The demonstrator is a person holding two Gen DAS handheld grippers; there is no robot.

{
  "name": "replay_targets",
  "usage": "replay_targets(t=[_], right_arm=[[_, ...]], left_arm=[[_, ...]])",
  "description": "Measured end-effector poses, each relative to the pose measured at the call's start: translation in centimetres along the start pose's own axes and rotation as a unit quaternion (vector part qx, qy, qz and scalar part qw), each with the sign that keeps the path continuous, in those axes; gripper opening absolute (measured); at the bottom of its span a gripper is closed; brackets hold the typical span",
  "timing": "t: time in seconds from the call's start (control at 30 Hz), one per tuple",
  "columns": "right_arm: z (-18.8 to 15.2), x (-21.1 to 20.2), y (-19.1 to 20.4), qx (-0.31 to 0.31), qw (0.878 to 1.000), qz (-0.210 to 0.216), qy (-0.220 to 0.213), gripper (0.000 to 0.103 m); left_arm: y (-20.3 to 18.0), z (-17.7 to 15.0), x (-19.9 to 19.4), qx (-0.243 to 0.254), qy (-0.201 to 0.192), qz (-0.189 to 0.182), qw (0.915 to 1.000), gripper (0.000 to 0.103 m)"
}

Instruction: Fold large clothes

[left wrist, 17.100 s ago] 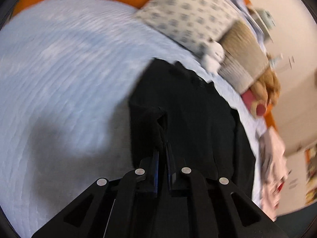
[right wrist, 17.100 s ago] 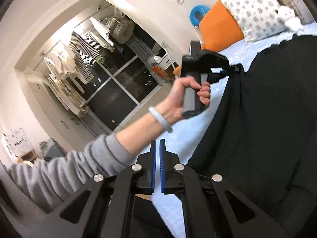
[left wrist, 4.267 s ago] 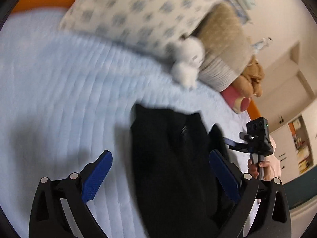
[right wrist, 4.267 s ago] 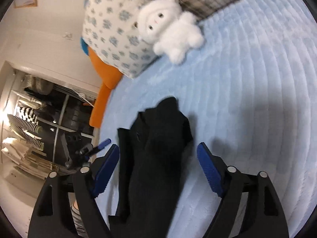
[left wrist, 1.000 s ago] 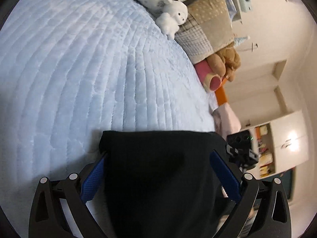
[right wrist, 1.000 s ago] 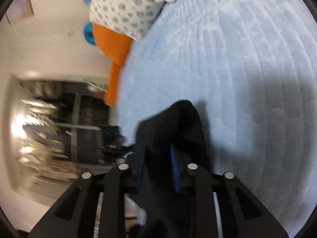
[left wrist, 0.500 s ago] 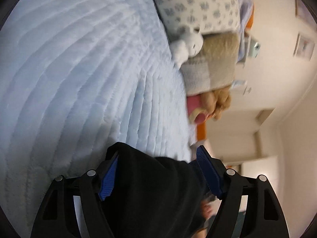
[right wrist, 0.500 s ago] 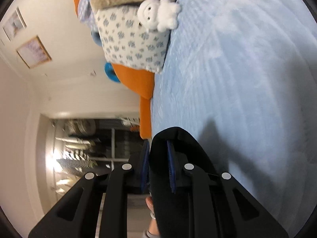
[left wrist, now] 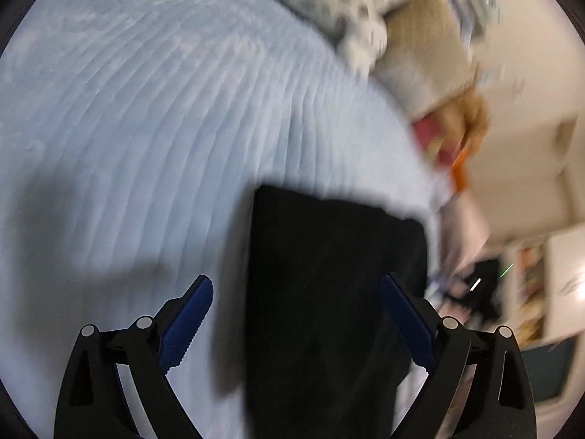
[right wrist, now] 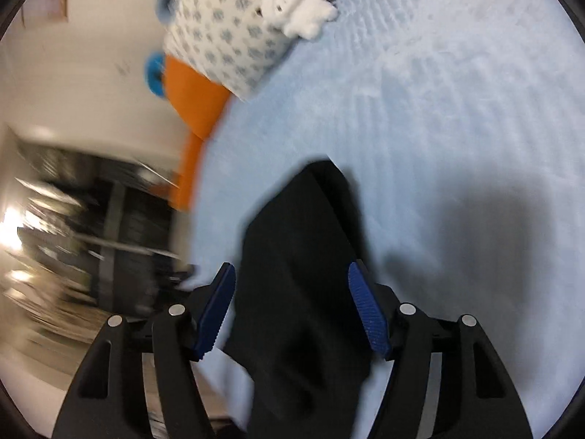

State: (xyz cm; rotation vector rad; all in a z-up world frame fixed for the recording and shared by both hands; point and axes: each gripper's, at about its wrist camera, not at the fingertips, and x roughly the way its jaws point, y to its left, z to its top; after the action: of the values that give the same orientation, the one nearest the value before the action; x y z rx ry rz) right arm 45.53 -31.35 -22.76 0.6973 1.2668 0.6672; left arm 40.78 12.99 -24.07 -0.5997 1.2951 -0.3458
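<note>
- Now the garment (left wrist: 329,292) lies folded on the bed (left wrist: 146,128), a black slab on the pale blue quilt; a rounded fold end points toward the pillows.
- Both claws hang above it with nothing in them.
- Left gripper (left wrist: 296,325): jaws spread wide, the blue pads (left wrist: 186,318) standing clear on either side of the dark cloth. The cloth fills the space between them, but neither pad presses on it.
- Right gripper (right wrist: 292,311): jaws apart, though less widely than the left. Its pads (right wrist: 367,314) flank a narrower, peaked fold of the garment (right wrist: 296,256); whether the pads brush the fabric is hard to tell, since the cloth runs close along both.
- At the head of the bed sits a patterned pillow (right wrist: 226,40), with a white plush (right wrist: 296,3) leaning against it on the quilt (right wrist: 457,109).
- An orange cushion (right wrist: 193,91) shows beyond the pillow, at the bed's edge.
- From the left wrist view a tan pillow (left wrist: 420,47) and a brown plush (left wrist: 468,117) are lined up along the same end, all blurred.
- Grey shadows fall on the quilt just beside the garment.
</note>
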Motion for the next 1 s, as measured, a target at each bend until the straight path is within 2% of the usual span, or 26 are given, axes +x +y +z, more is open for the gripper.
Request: replay_targets(t=[0.1,0.13,0.17,0.23,0.27,0.3,0.33,0.4,0.43,0.47,0.53,0.6,0.67,0.7,0.73,0.8,0.83,0.87,0.93,1.0], right_arm=[[-1.5,1.1,1.1,-0.031,0.997,-0.062,0.027,0.064],[-1.8,1.8,1.2,-0.034,0.996,-0.078,0.039,0.064],[-2.1,2.5,1.1,-0.033,0.995,-0.085,0.046,0.061],[-2.5,3.8,1.0,-0.029,0.994,-0.091,0.060,0.047],[-2.7,4.1,1.2,-0.029,0.993,-0.101,0.061,0.036],[-2.8,4.2,1.3,-0.030,0.992,-0.107,0.060,0.028],[-2.9,4.2,1.6,-0.032,0.991,-0.116,0.063,0.023],[-2.9,3.9,1.9,-0.017,0.992,-0.098,0.074,0.015],[-2.8,3.9,2.2,-0.005,0.993,-0.083,0.080,0.010],[-2.6,3.9,2.5,0.008,0.994,-0.068,0.083,0.010],[-2.3,4.1,2.9,0.037,0.995,-0.024,0.087,0.010],[-2.1,4.0,3.3,0.066,0.994,0.052,0.074,0.010],[-2.1,3.6,3.5,0.083,0.982,0.160,0.049,0.010],[-2.2,3.4,3.3,0.090,0.971,0.217,0.034,0.010],[-2.4,3.4,3.1,0.089,0.963,0.252,0.023,0.010],[-2.8,3.8,1.8,0.090,0.955,0.282,0.010,0.010],[-3.2,4.4,0.5,0.099,0.950,0.297,0.010,0.010],[-3.7,5.1,-1.0,0.112,0.948,0.298,0.012,0.010],[-4.7,6.2,-3.8,0.125,0.948,0.292,0.017,0.010],[-5.3,7.0,-6.0,0.125,0.955,0.268,0.014,0.011]], left_arm=[[-1.9,-2.3,1.5,0.039,0.052,0.075,0.9950,0.094],[-2.2,-2.9,2.1,0.047,0.061,0.089,0.9930,0.094],[-2.3,-3.2,2.6,0.051,0.067,0.098,0.9916,0.094],[-2.3,-3.7,4.1,0.044,0.088,0.113,0.9887,0.091],[-2.1,-3.8,4.6,0.034,0.098,0.108,0.9887,0.077],[-2.1,-3.9,4.9,0.023,0.110,0.095,0.9891,0.069],[-2.2,-3.9,4.9,0.016,0.115,0.085,0.9896,0.058],[-2.7,-3.4,4.3,0.014,0.110,0.074,0.9911,0.049],[-2.7,-3.0,4.1,0.000,0.112,0.048,0.9925,0.039],[-2.6,-2.8,4.0,-0.014,0.116,0.030,0.9928,0.029],[-2.5,-1.9,3.7,-0.046,0.109,-0.018,0.9928,0.029],[-2.3,-1.3,3.1,-0.079,0.092,-0.095,0.9881,0.027],[-2.0,-1.3,2.5,-0.106,0.071,-0.202,0.9710,0.027],[-1.6,-1.6,2.4,-0.117,0.063,-0.267,0.9545,0.028],[-0.9,-2.1,2.4,-0.126,0.047,-0.327,0.9355,0.030],[0.8,-3.0,2.8,-0.134,0.024,-0.393,0.9092,0.032],[2.1,-3.8,3.5,-0.141,0.017,-0.415,0.8985,0.032],[2.9,-4.2,4.3,-0.149,0.017,-0.422,0.8942,0.034],[5.5,-5.4,6.6,-0.178,0.035,-0.409,0.8943,0.034],[8.6,-6.5,9.1,-0.215,0.051,-0.371,0.9019,0.036]])
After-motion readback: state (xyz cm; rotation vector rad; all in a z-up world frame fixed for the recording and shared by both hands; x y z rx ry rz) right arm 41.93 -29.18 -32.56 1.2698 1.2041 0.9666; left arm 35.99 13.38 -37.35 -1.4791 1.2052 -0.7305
